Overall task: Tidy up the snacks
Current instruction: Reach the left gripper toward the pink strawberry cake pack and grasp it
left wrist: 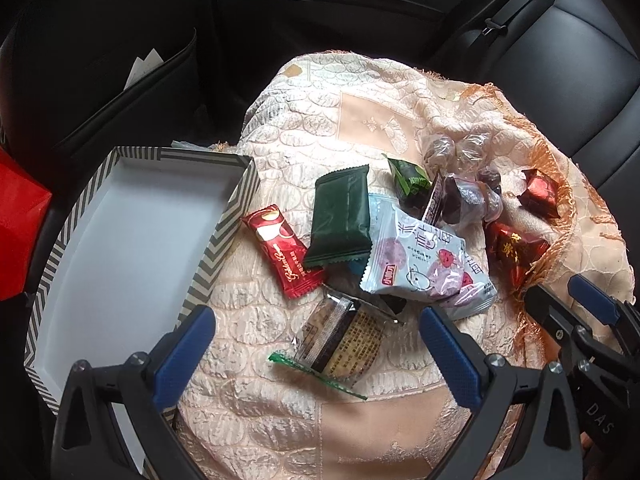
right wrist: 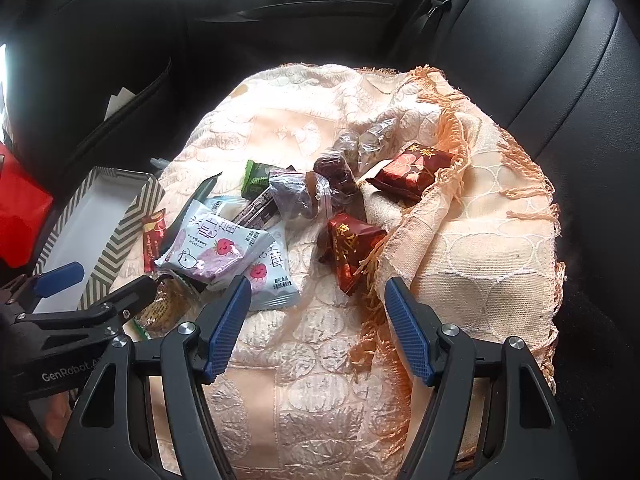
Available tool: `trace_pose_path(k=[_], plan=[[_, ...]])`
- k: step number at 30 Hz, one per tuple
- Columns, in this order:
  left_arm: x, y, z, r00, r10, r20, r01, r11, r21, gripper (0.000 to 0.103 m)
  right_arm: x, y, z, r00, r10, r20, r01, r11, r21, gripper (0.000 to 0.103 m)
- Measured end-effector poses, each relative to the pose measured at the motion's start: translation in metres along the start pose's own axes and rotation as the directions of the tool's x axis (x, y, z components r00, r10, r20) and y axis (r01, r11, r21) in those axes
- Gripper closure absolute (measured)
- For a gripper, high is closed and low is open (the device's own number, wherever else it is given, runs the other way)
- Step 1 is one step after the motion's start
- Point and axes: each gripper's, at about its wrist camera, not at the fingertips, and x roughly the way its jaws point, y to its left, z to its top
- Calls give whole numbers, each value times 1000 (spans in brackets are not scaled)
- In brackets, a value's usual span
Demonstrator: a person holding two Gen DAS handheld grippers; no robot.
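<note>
Several wrapped snacks lie on a peach cloth (left wrist: 360, 120): a red bar (left wrist: 283, 251), a dark green packet (left wrist: 340, 220), a pale blue strawberry packet (left wrist: 424, 264), a clear-wrapped cake (left wrist: 344, 340), red-brown candies (left wrist: 514, 250) and clear-wrapped dark sweets (left wrist: 464, 184). A striped box (left wrist: 132, 236) with a white inside stands open at the left. My left gripper (left wrist: 316, 332) is open just above the clear-wrapped cake. My right gripper (right wrist: 318, 304) is open and empty, near a red-brown candy (right wrist: 350, 250) and the blue packet (right wrist: 224, 252).
All this sits on a black car seat (right wrist: 560, 60). A red bag (left wrist: 18, 220) lies left of the box. The cloth's fringed edge (right wrist: 452, 120) is folded over at the right. The seat-back pocket (left wrist: 132, 92) holds papers.
</note>
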Motion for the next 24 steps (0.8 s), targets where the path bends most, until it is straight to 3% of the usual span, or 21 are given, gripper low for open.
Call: trace_pose_path(k=[13, 24], plan=[[27, -32, 21, 996, -20, -82, 28, 995, 98, 0, -2, -12, -1, 1000, 26, -2, -26, 999, 41, 33], [50, -51, 27, 989, -67, -130, 83, 989, 120, 0, -5, -22, -2, 1000, 31, 3, -31, 996, 85, 33]])
